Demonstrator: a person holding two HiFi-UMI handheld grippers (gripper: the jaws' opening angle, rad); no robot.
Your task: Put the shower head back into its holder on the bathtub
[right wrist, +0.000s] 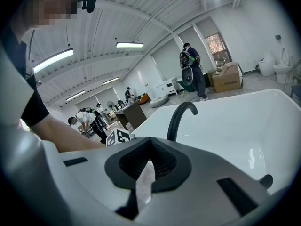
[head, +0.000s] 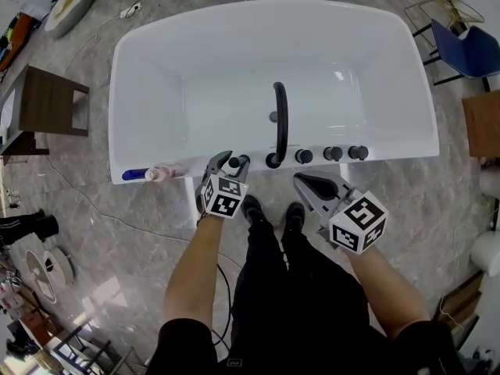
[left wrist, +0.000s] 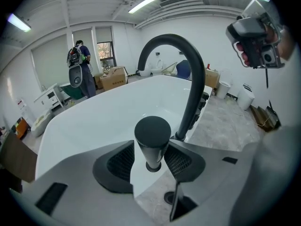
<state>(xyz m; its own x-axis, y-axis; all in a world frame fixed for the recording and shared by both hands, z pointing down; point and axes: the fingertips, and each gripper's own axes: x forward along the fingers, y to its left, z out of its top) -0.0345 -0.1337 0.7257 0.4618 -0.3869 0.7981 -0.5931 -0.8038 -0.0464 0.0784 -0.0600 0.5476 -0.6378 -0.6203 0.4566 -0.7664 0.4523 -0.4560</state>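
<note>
The black cylindrical shower head [left wrist: 152, 142] stands upright at the near rim of the white bathtub [head: 117, 76], just left of the curved black faucet spout [head: 279, 119]. My left gripper [left wrist: 151, 160] is open, its two pads flanking the shower head [head: 237, 162] without pressing on it. Where the shower head meets the rim is hidden by the jaws. In the head view the left gripper [head: 226, 162] reaches the rim from the near side. My right gripper [head: 306, 181] hovers short of the rim, right of the spout [right wrist: 181, 114]; the right gripper [right wrist: 149, 166] is shut with nothing in it.
Three black knobs [head: 333, 154] sit on the rim right of the spout. A blue and a pink bottle [head: 152, 173] lie on the rim's left corner. A dark wooden table [head: 47, 100] stands left, a blue chair [head: 465, 49] right. A person [left wrist: 82, 72] stands beyond the tub.
</note>
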